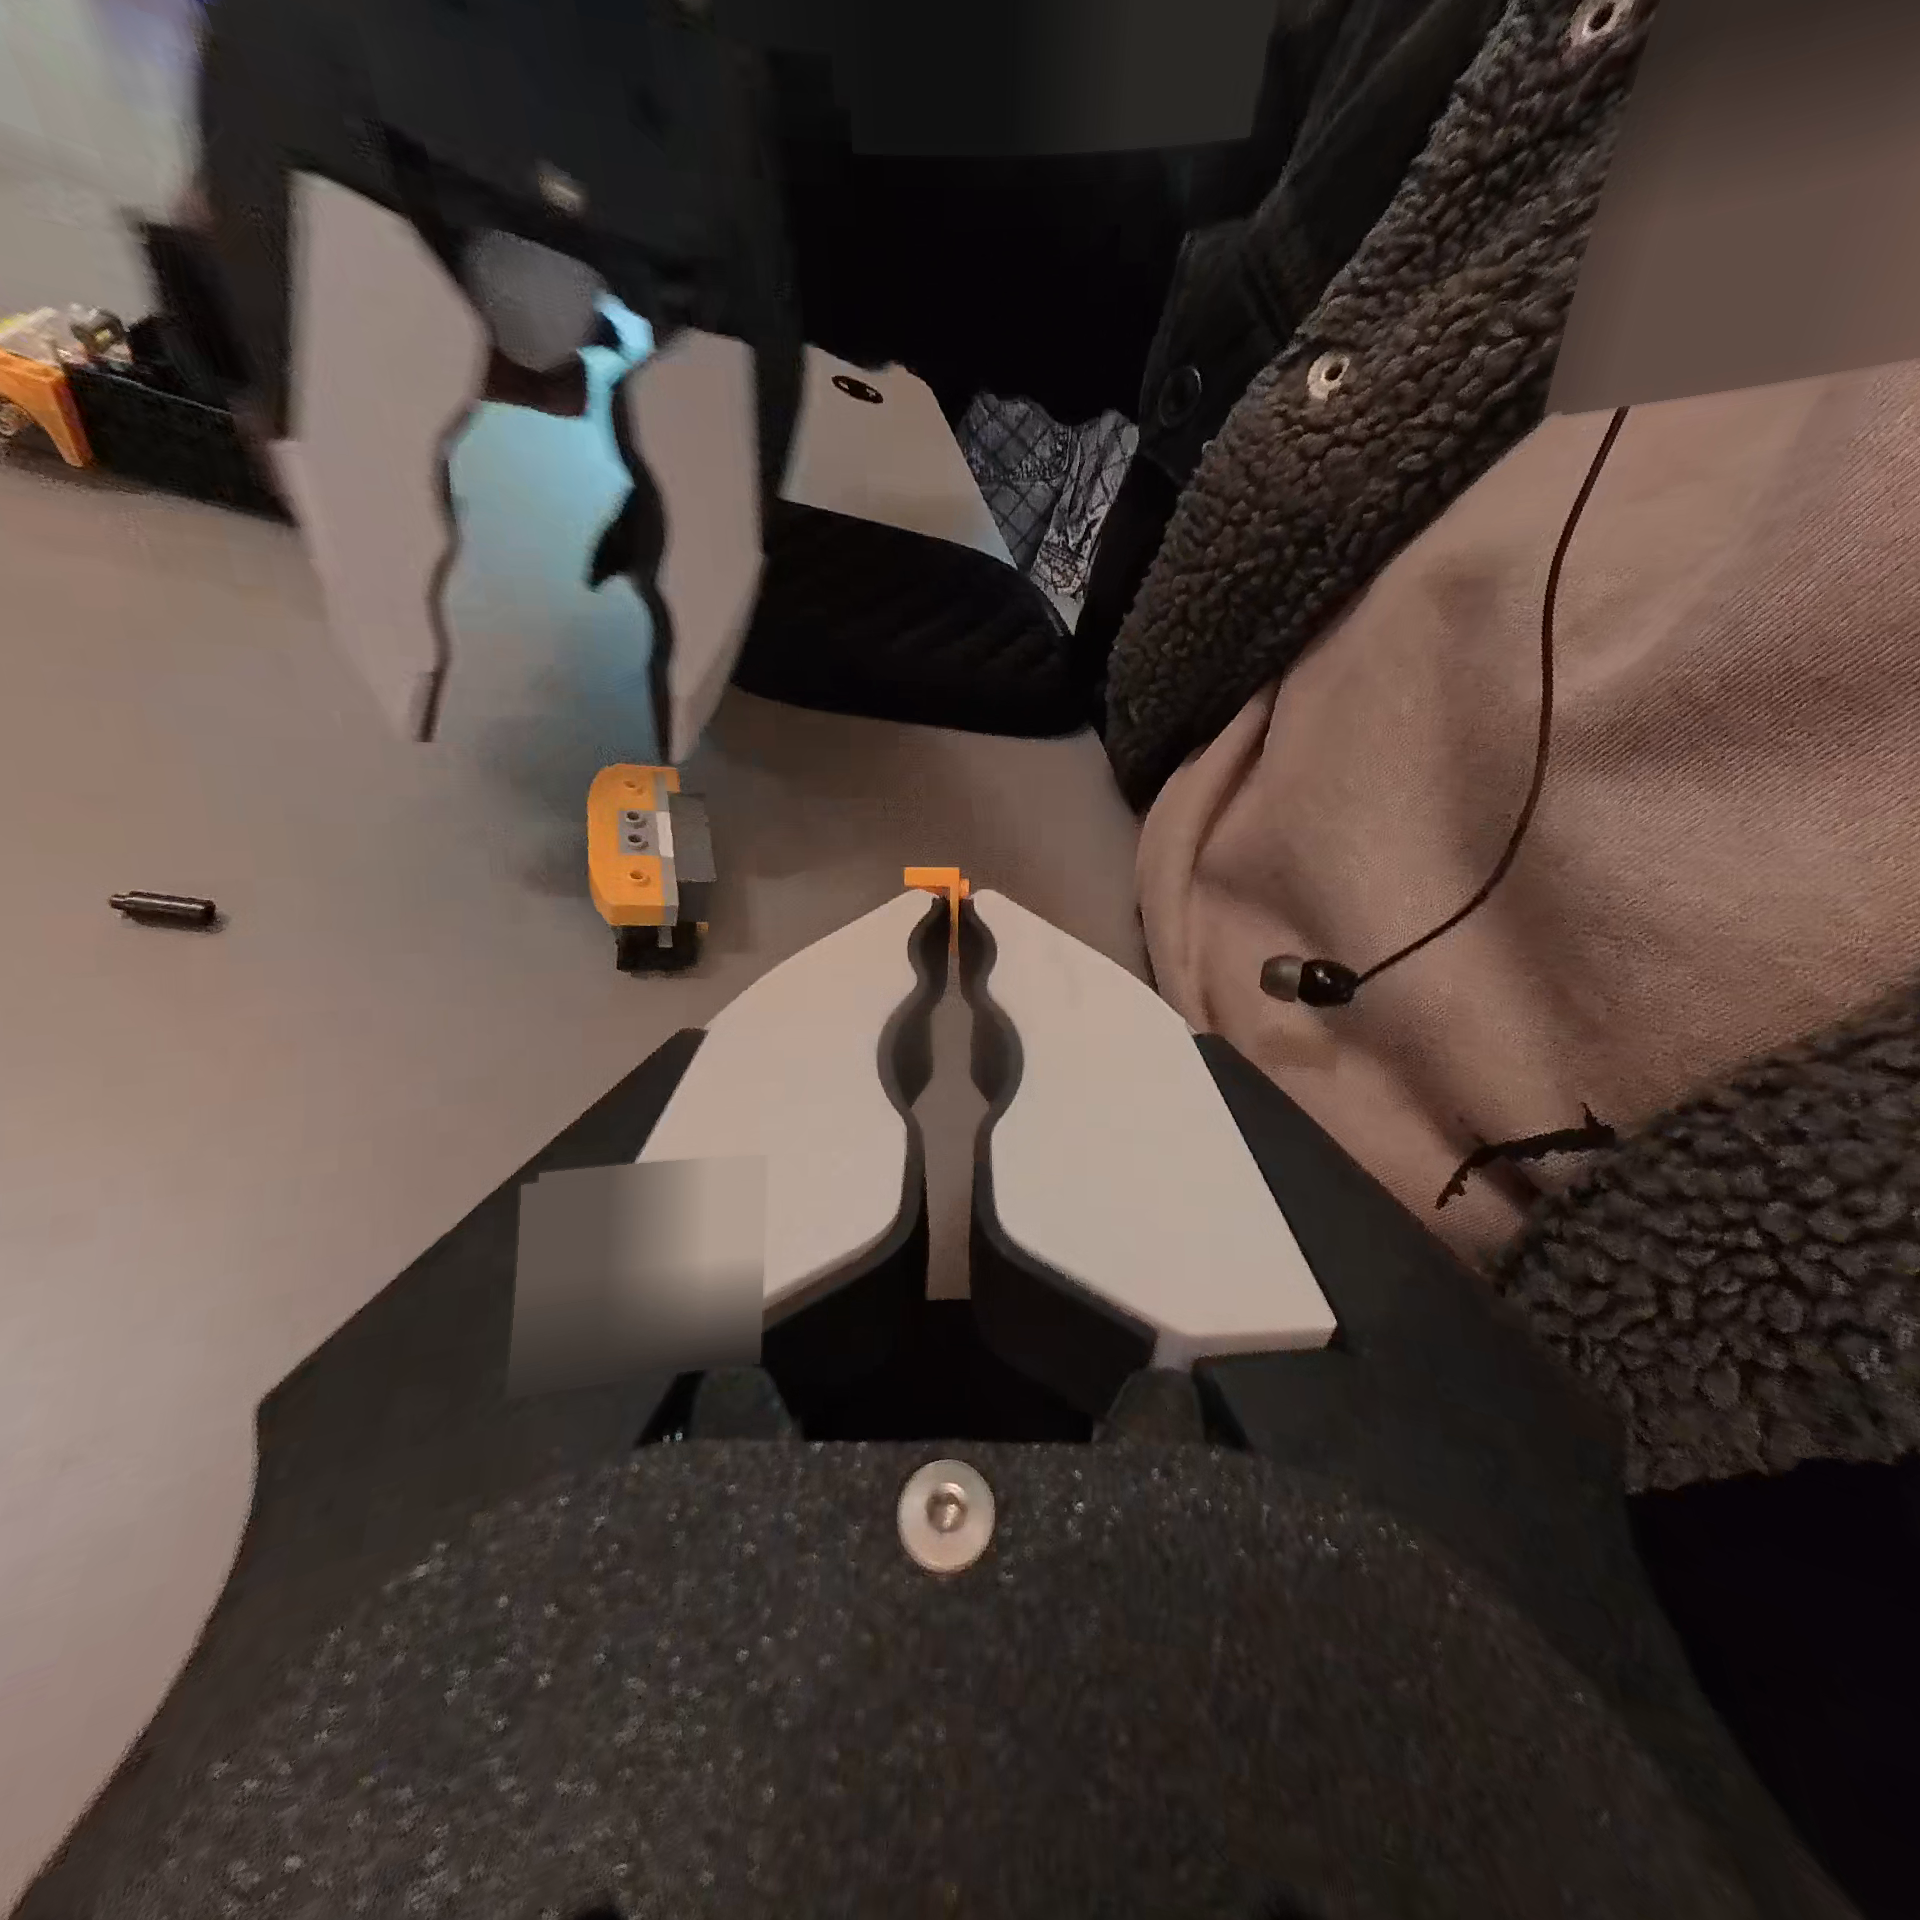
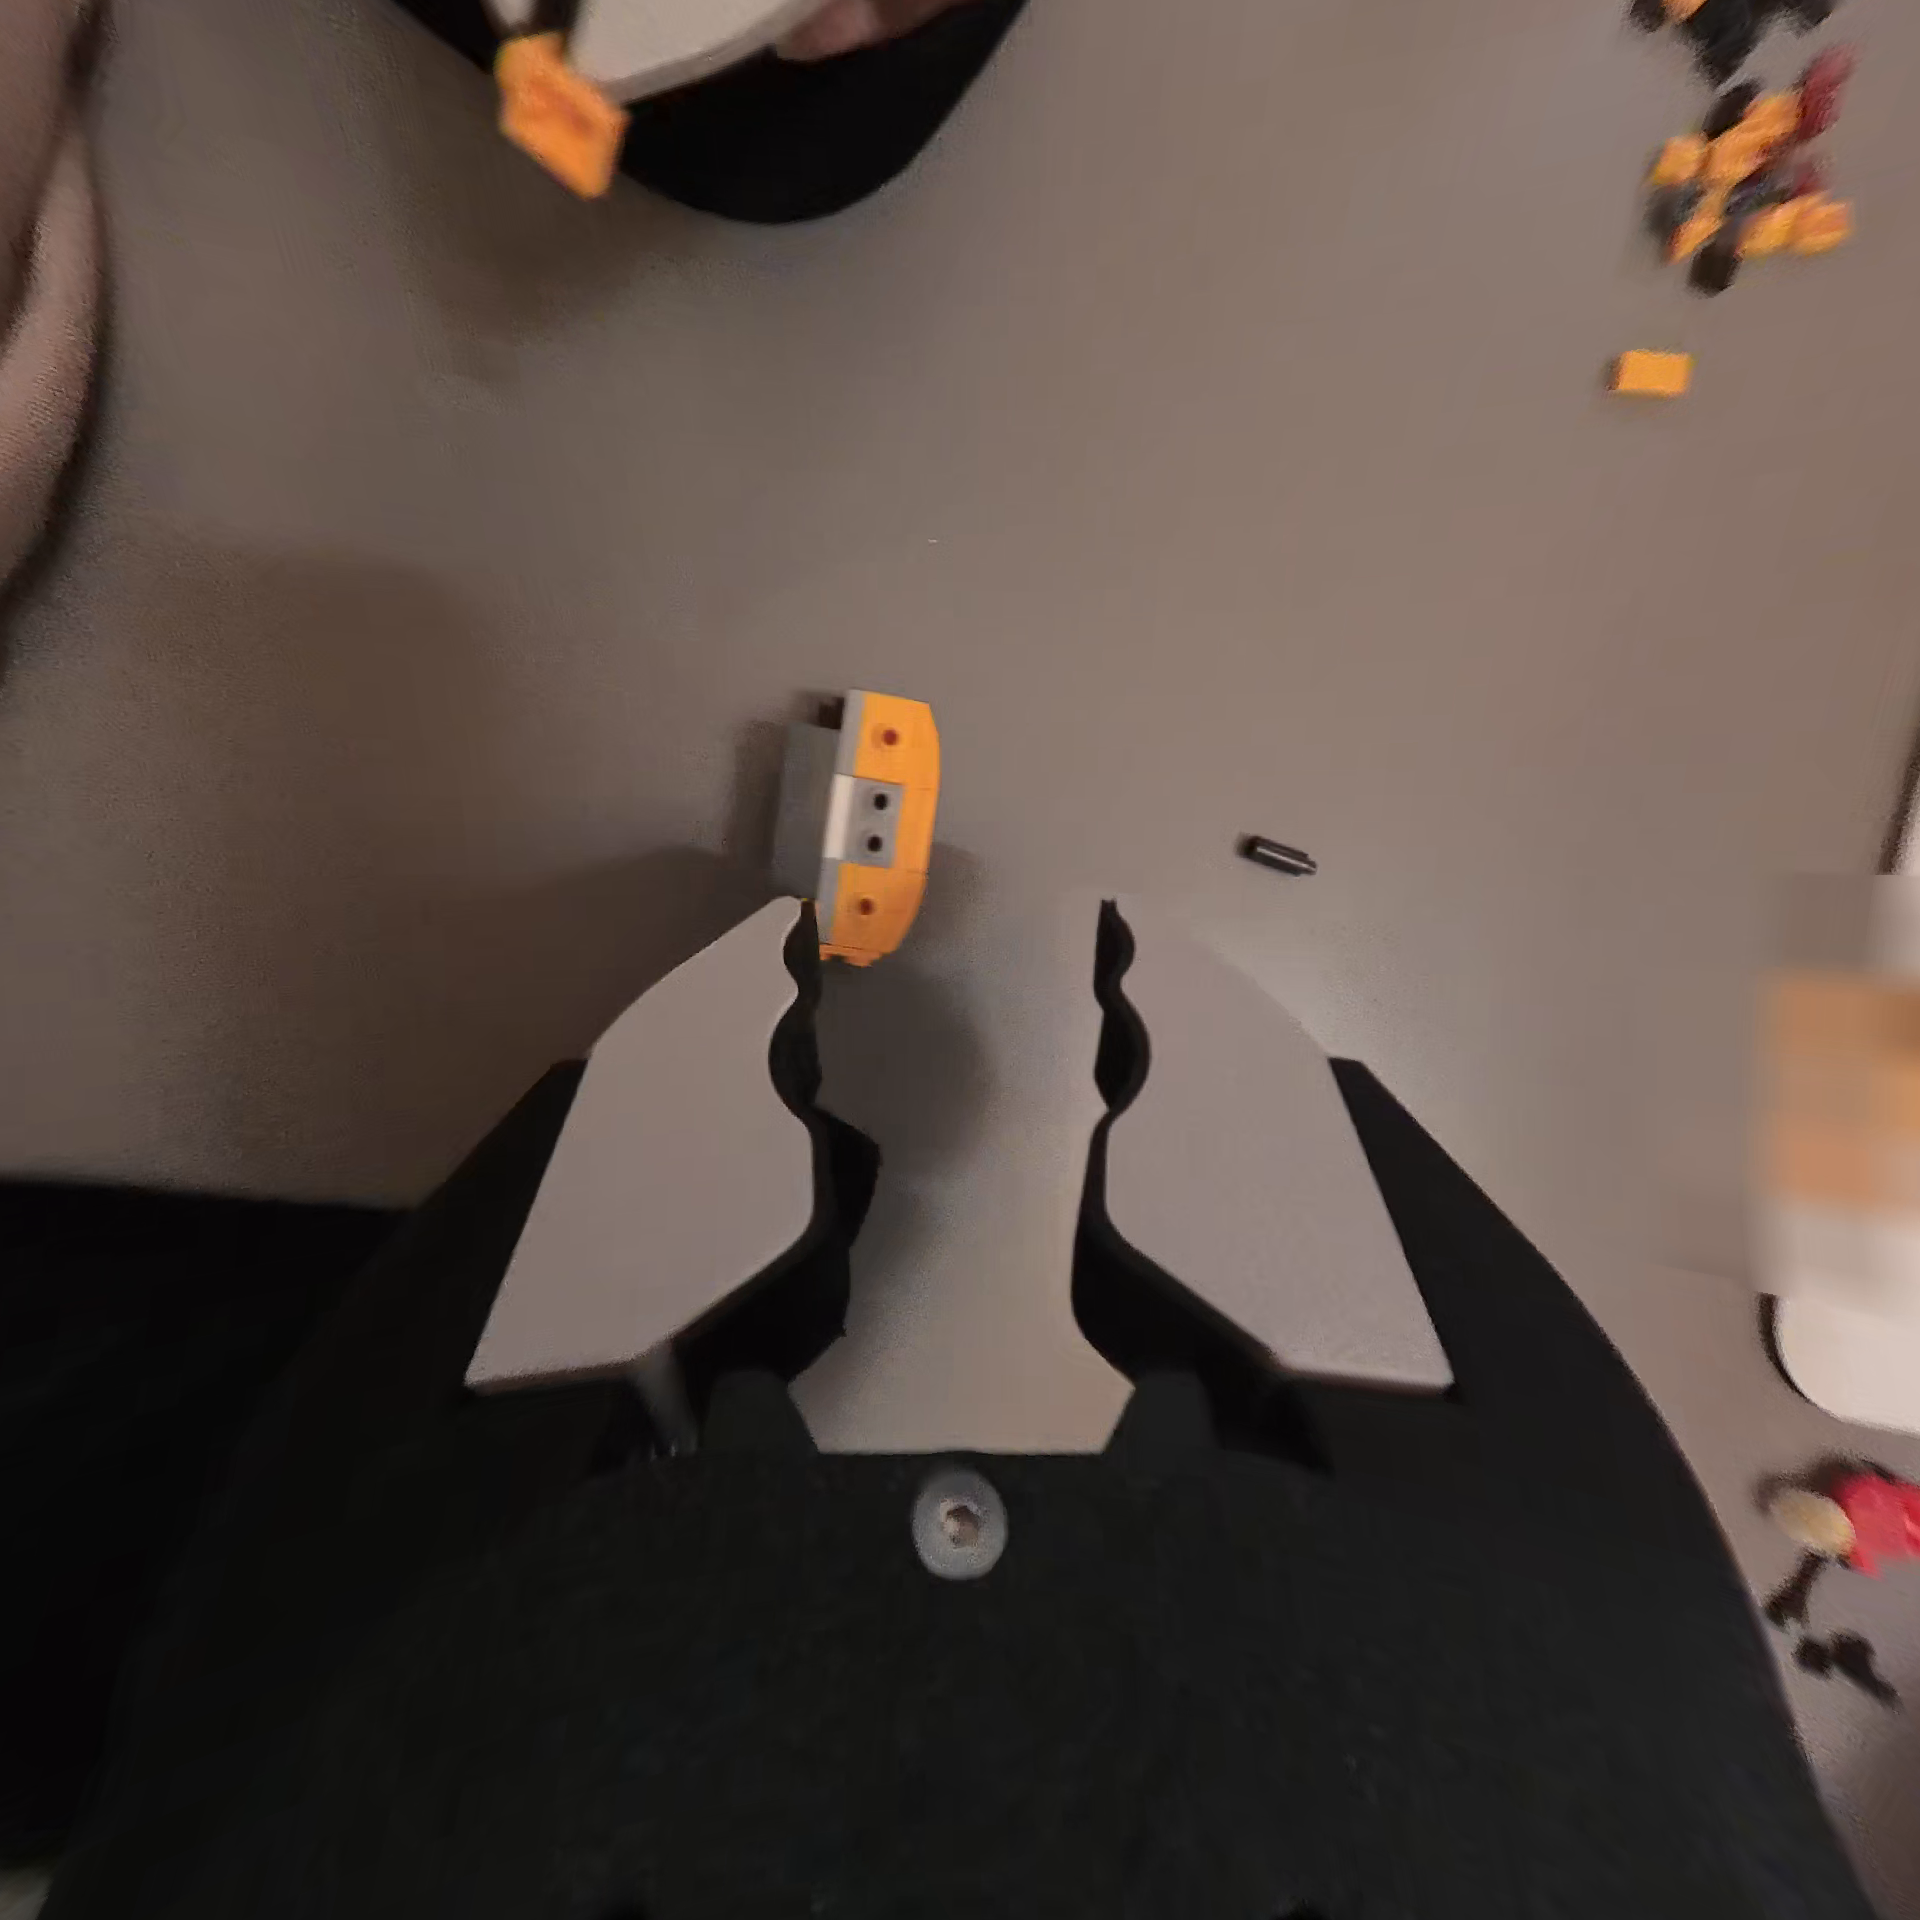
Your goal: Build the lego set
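A small orange, grey and black lego assembly (image 1: 649,862) lies on the grey table; it also shows in the right wrist view (image 2: 862,821). My left gripper (image 1: 951,904) is shut on a thin orange lego piece (image 1: 935,883), held right of the assembly; the piece shows at the top of the right wrist view (image 2: 561,120). My right gripper (image 2: 951,914) is open and empty just short of the assembly, its left fingertip (image 2: 779,920) touching or nearly touching the orange end. In the left wrist view it (image 1: 545,727) hovers open above the assembly.
A small black pin (image 1: 164,908) lies left of the assembly, also seen in the right wrist view (image 2: 1278,855). A pile of loose orange, black and red pieces (image 2: 1745,177) and a single orange brick (image 2: 1650,374) lie far right. A person's fleece sleeve (image 1: 1455,727) borders the table. The left gripper's tips are roughly 12 cm from the right gripper's.
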Available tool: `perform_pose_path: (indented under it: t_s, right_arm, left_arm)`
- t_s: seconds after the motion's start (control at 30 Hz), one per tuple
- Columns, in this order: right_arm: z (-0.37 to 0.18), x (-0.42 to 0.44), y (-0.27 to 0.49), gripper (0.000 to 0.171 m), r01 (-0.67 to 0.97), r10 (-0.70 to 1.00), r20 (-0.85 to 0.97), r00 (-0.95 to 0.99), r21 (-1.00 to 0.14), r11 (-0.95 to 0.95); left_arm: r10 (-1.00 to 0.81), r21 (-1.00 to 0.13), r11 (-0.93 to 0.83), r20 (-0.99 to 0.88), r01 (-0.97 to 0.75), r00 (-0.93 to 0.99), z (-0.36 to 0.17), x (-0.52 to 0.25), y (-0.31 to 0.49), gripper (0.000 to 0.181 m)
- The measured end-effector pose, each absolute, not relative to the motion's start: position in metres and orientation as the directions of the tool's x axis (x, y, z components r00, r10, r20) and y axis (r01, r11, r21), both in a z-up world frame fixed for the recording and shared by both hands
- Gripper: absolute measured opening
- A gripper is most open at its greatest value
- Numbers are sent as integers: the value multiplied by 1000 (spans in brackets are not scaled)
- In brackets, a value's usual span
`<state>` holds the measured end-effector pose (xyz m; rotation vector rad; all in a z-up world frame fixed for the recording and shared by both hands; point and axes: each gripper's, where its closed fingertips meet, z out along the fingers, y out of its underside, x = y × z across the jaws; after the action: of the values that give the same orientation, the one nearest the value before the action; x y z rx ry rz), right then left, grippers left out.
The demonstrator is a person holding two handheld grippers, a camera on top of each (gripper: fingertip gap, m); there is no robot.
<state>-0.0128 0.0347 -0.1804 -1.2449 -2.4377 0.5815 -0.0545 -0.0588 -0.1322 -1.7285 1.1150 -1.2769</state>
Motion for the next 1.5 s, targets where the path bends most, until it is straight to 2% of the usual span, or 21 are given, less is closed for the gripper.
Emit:
perform_pose_path:
  t_s: [0.17, 0.27, 0.33, 0.4, 0.47, 0.53, 0.6, 0.67, 0.7, 0.8, 0.93, 1.13, 1.23, 1.37, 1.5]
  right_arm:
    - [-196, -5, 16, 59, 612, 794, 443, -417, -509, 605]
    - [-198, -15, 9, 46, 560, 762, 517, -389, -524, 642]
    - [-201, -17, 13, 35, 552, 731, 547, -408, -490, 675]
    - [-201, -18, 15, 34, 553, 730, 526, -436, -483, 679]
    - [-200, -18, 15, 34, 573, 753, 450, -480, -490, 658]
    - [-198, -15, 12, 33, 612, 804, 257, -537, -537, 581]
    - [-192, -5, 2, 33, 707, 799, -107, -591, -545, 451]
    - [-179, 3, -9, 33, 797, 673, -466, -575, -504, 331]
    - [-179, 3, -8, 33, 830, 615, -567, -548, -458, 318]
    - [-193, -3, 2, 33, 846, 577, -619, -533, -380, 374]
    - [-201, -10, 1, 34, 833, 556, -621, -552, -385, 397]
    - [-197, -20, 15, 41, 817, 636, -518, -572, -433, 382]
    - [-174, -30, 19, 41, 766, 707, -392, -589, -549, 334]
    - [-150, -35, 3, 38, 625, 808, -88, -583, -683, 377]
    - [-127, -44, -37, 28, 408, 802, 192, -565, -780, 474]
  left_arm:
    - [-908, -885, -416, 395, -207, 136, -132, -55, -56, 1]
    - [-906, -882, -421, 400, -213, 139, -133, -55, -56, 1]
    - [-912, -886, -407, 382, -222, 147, -134, -55, -56, 1]
    - [-917, -890, -395, 368, -230, 153, -135, -54, -57, 1]
    - [-919, -892, -392, 364, -227, 153, -134, -54, -57, 1]
    - [-918, -894, -393, 369, -214, 144, -132, -55, -57, 1]
    - [-917, -897, -397, 378, -195, 130, -129, -56, -58, 1]
    - [-915, -897, -402, 387, -182, 113, -127, -57, -59, 1]
    - [-914, -897, -404, 391, -178, 107, -126, -57, -60, 1]
    - [-914, -899, -404, 392, -171, 101, -125, -58, -60, 1]
    - [-911, -897, -413, 403, -160, 89, -124, -59, -61, 1]
    - [-904, -890, -427, 419, -163, 83, -126, -58, -60, 1]
    - [-904, -892, -426, 418, -149, 85, -124, -59, -59, 1]
    - [-913, -905, -408, 402, -122, 65, -118, -60, -60, 1]
    - [-913, -913, -404, 406, -62, -32, -101, -54, -62, 1]
